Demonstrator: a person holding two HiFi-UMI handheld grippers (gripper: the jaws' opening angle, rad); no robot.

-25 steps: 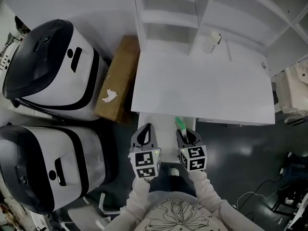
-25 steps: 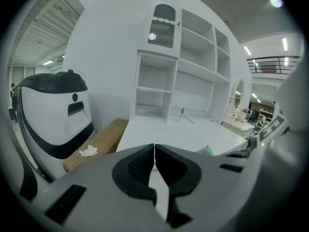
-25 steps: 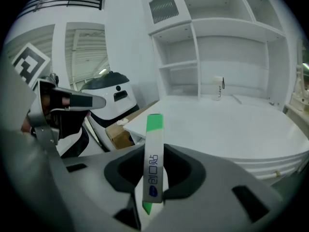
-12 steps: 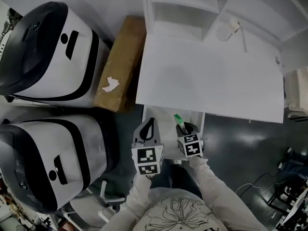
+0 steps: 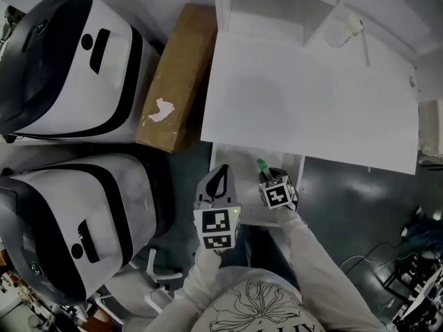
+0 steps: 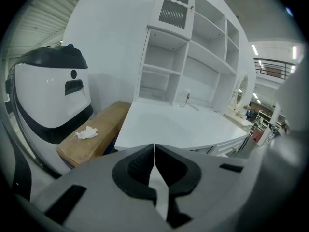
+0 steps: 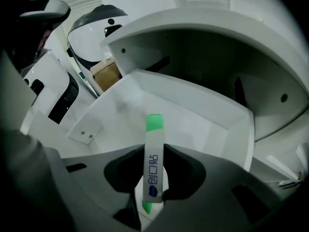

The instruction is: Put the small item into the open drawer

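Observation:
My right gripper [image 7: 153, 170] [image 5: 266, 173] is shut on a small flat white packet with green ends [image 7: 153, 158], whose green tip [image 5: 261, 164] sticks out past the jaws. It points steeply down over the open white drawer [image 7: 203, 110] [image 5: 235, 159] under the desk top. My left gripper [image 6: 154, 161] [image 5: 217, 180] hangs beside it to the left, jaws closed together with nothing between them, aimed toward the desk [image 6: 174, 127].
The white desk top [image 5: 311, 109] carries shelves [image 5: 277, 5] and a small white bottle [image 5: 344, 30]. A brown cardboard box [image 5: 176, 81] with crumpled tissue lies left of the desk. Two large white and black machines [image 5: 62, 68] stand at left.
Both grippers have sunk toward the drawer. The right one dropped further and tipped more steeply downward with the packet still in its jaws.

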